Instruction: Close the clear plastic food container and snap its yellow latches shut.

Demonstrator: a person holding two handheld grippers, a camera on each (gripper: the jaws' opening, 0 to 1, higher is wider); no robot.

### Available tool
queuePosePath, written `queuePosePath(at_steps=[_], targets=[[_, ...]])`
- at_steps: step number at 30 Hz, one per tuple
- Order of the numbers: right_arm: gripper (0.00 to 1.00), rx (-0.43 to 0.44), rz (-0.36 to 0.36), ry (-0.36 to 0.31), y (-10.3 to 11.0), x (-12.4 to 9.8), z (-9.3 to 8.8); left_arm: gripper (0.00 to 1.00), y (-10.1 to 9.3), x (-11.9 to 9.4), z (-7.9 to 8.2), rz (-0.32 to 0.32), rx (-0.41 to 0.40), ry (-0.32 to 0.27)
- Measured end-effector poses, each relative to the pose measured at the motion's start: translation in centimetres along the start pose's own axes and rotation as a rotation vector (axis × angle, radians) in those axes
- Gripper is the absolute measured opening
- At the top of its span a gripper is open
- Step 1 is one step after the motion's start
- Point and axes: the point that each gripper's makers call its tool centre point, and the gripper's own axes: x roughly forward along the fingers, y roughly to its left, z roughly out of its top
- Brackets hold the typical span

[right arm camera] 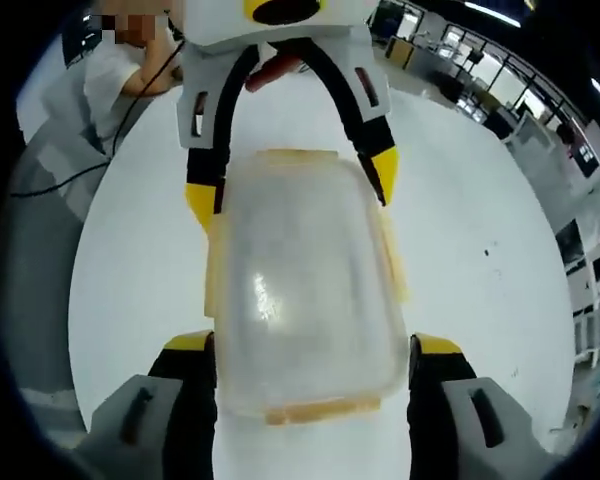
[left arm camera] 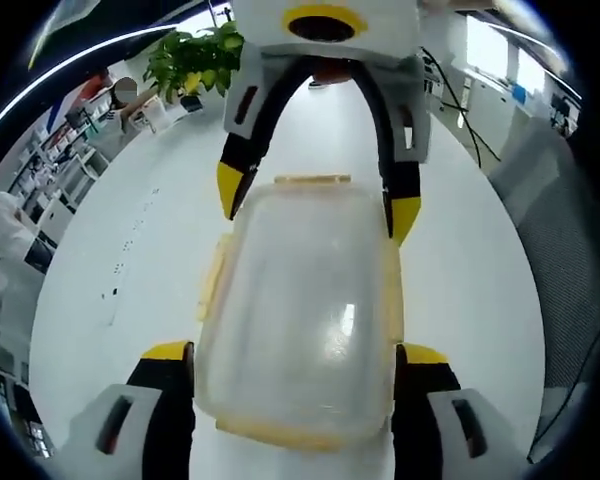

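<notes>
So the clear plastic food container (left arm camera: 298, 310) is sat on the white desk (left arm camera: 140, 270), lid already laid on top, centre of both views. It's bracketed from both ends: in the left gripper view the left gripper (left arm camera: 295, 352) is spread wide with a jaw at each lower corner of the box, and the right gripper (left arm camera: 320, 200) is seen coming in from the top of the frame, its yellow tips just beside the far corners. In the right gripper view it's mirrored: right gripper (right arm camera: 310, 345) spread around the near end, left gripper (right arm camera: 292, 190) at the top. Both are open, nothing is clamped.

The yellow latches (left arm camera: 212, 275) along the edges look flared out, so they're probably not snapped yet, though it's hard to be sure through the haze.

Tips for this step: the box should be pinned from one end while a latch is pushed flat against the wall by one jaw tip. Opposite latches are best done in pairs so the lid isn't tilted. A plant (left arm camera: 195, 55) is up at the upper left, well clear.
</notes>
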Motion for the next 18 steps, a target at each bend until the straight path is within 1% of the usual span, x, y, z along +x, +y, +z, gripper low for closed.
queuePosePath(at_steps=[1,3,4,5,6,7,8,10,12,14,15,17,18], targets=[[0.81,0.006,-0.007,-0.008,-0.1,0.0,0.0,0.82,-0.1,0.0,0.1,0.007,-0.008,-0.013],[0.84,0.056,-0.043,-0.041,-0.5,-0.2,-0.2,0.81,0.0,-0.2,0.0,0.031,-0.023,-0.033],[0.84,0.091,-0.06,-0.065,-0.5,-0.4,-0.4,0.8,0.1,-0.4,0.0,0.054,-0.037,-0.046],[0.85,0.114,-0.058,-0.077,-0.3,-0.5,-0.5,0.8,0.1,-0.6,0.1,0.062,-0.052,-0.061],[0.85,0.144,-0.059,-0.086,-0.1,-0.5,-0.9,0.79,0.1,-0.8,0.3,0.079,-0.076,-0.092],[0.85,0.145,-0.064,-0.091,0.0,-0.6,-1.0,0.79,0.3,-1.0,0.3,0.101,-0.093,-0.107],[0.86,0.166,-0.071,-0.096,0.2,-0.6,-1.3,0.79,0.5,-1.2,0.4,0.128,-0.111,-0.132],[0.87,0.178,-0.079,-0.111,0.4,-0.6,-1.4,0.79,0.5,-1.5,0.2,0.156,-0.113,-0.149],[0.87,0.198,-0.095,-0.127,0.6,-0.6,-1.6,0.78,0.9,-1.8,0.1,0.197,-0.126,-0.17],[0.88,0.243,-0.103,-0.146,0.8,-0.6,-1.7,0.8,1.1,-2.1,0.1,0.226,-0.173,-0.207],[0.88,0.275,-0.108,-0.161,0.9,-0.6,-1.7,0.81,1.2,-2.4,0.0,0.251,-0.182,-0.228],[0.88,0.297,-0.116,-0.176,1.1,-0.5,-1.7,0.81,1.2,-2.7,-0.2,0.28,-0.202,-0.258],[0.87,0.319,-0.131,-0.198,1.1,-0.5,-1.5,0.81,1.1,-2.8,-0.3,0.294,-0.218,-0.268]])
